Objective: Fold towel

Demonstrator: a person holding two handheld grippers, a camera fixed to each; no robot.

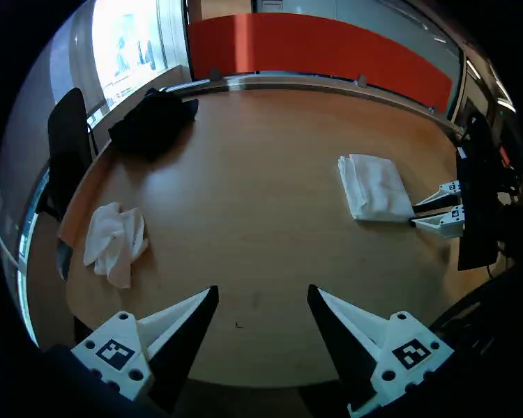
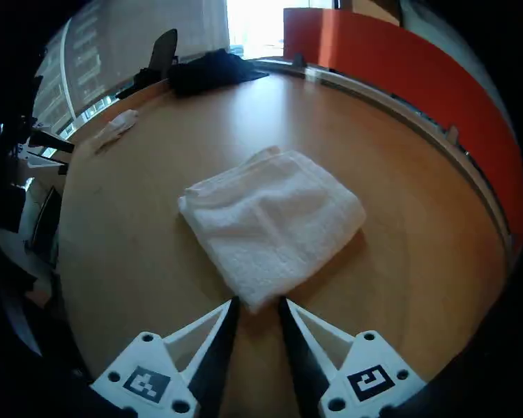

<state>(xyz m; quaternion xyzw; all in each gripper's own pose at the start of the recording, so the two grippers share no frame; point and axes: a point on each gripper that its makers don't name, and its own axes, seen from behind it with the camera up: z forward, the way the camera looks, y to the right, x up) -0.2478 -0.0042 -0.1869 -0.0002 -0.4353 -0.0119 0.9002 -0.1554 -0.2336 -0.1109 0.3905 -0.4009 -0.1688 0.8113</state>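
A white towel lies folded into a thick rectangle on the wooden table; it is also in the left gripper view as the towel at the right. My right gripper sits low at the towel's near corner, jaws narrowly apart, the corner tip lying between the fingertips without being bunched. The same right gripper is in the left gripper view, at the towel's lower right corner. My left gripper hovers wide open over bare table near the front edge, holding nothing.
A crumpled white cloth lies near the table's left edge. A black bundle rests at the far left, beside a dark chair. An orange partition runs behind the table's curved far edge.
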